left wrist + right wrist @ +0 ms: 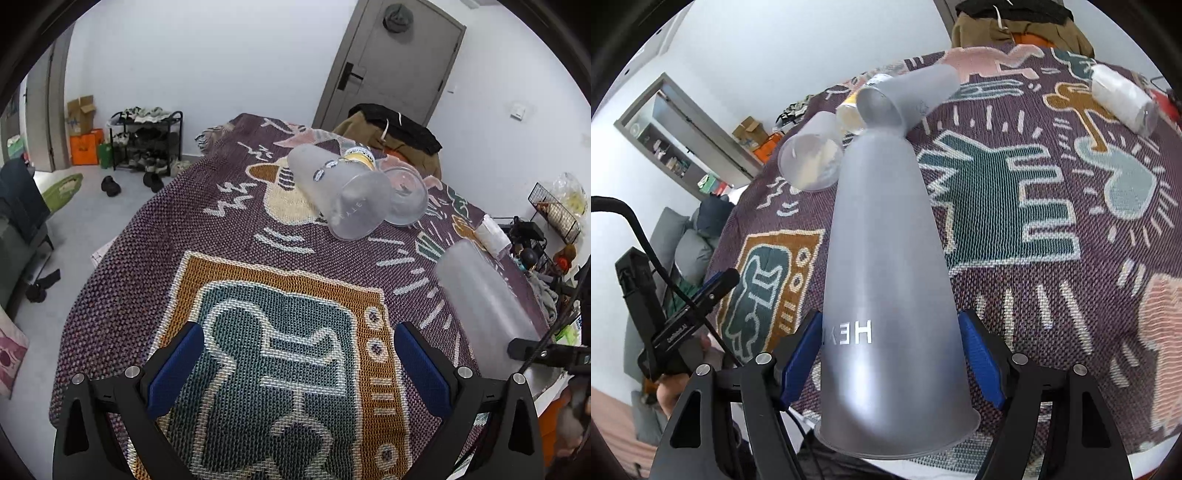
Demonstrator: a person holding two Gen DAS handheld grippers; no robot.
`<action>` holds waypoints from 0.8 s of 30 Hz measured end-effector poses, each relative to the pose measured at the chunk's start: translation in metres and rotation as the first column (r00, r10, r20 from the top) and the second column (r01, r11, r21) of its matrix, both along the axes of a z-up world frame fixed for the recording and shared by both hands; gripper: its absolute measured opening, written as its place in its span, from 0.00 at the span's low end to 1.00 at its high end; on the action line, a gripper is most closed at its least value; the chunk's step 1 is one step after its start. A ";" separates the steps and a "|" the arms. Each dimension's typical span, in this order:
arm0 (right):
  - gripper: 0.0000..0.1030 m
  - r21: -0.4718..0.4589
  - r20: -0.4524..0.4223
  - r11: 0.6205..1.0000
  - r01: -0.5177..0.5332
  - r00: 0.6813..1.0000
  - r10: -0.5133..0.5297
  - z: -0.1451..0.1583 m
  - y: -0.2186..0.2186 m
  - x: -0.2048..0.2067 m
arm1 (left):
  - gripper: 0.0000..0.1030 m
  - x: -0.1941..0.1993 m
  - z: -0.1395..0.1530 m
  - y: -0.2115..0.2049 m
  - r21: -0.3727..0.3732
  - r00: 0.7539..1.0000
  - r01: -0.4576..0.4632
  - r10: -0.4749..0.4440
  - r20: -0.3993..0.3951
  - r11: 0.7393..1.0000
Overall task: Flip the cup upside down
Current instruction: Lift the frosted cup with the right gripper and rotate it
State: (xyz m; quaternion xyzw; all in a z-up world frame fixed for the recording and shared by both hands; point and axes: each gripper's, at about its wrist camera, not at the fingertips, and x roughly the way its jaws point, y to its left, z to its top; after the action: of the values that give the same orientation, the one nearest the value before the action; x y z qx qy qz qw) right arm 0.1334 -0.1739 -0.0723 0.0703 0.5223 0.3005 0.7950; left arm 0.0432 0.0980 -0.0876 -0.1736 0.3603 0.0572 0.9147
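Between right gripper (pixel 889 354) pads, frosted cup (pixel 886 266), rim nearest cam

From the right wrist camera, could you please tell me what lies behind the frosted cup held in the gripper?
Behind the held cup lie a grey cup on its side, a clear cup and a yellow-labelled container, partly covered. The held cup hides the cloth directly behind it.

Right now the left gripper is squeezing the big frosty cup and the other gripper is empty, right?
Not quite. It's the right gripper squeezing the big frosty cup, as the right wrist view shows: its blue pads press on both sides of the cup. The left gripper is the empty one, open over the woven blanket in the left wrist view.
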 end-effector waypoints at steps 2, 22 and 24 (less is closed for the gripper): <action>0.73 0.006 0.001 1.000 0.012 1.000 -0.012 -0.002 -0.001 0.000 | 1.00 0.001 0.000 -0.003 0.011 1.000 0.000 0.000 0.002 1.000; 0.95 0.120 0.115 0.992 0.034 0.992 -0.048 0.028 -0.040 -0.023 | 1.00 0.031 0.046 -0.042 0.085 0.995 0.096 -0.098 0.024 0.992; 0.95 0.116 0.142 0.992 0.043 0.988 -0.060 0.033 -0.046 -0.027 | 1.00 0.036 0.051 -0.048 0.079 0.993 0.109 -0.112 0.029 0.991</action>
State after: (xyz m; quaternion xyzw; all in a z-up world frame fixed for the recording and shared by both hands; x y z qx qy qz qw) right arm 0.1067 -0.2203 -0.0396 0.1064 0.4433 0.3132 0.8331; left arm 0.0794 0.0503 -0.0367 -0.1186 0.3515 0.0176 0.9285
